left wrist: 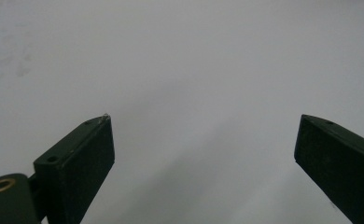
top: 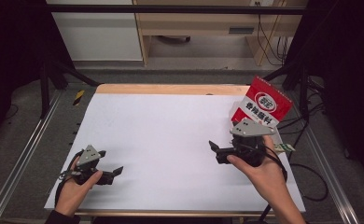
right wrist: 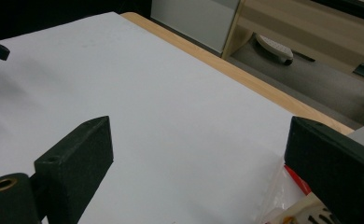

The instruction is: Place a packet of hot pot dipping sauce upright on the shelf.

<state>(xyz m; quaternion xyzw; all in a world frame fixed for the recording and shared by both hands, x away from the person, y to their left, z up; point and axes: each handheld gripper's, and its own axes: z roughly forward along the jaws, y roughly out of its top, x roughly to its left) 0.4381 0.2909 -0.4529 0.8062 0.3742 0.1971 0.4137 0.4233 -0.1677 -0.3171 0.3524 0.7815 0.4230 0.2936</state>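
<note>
While your right tool (top: 216, 151) sits wide open just in front of the red-and-white printed plastic pouch (top: 262, 106) at the white bench's (top: 171, 135) right edge, your left tool (top: 112, 171) waits wide and empty, well apart.

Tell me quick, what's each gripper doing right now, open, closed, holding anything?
Left gripper: open, holding nothing, over the white sheet.
Right gripper: open, holding nothing; the red and white packet lies beside it.
</note>
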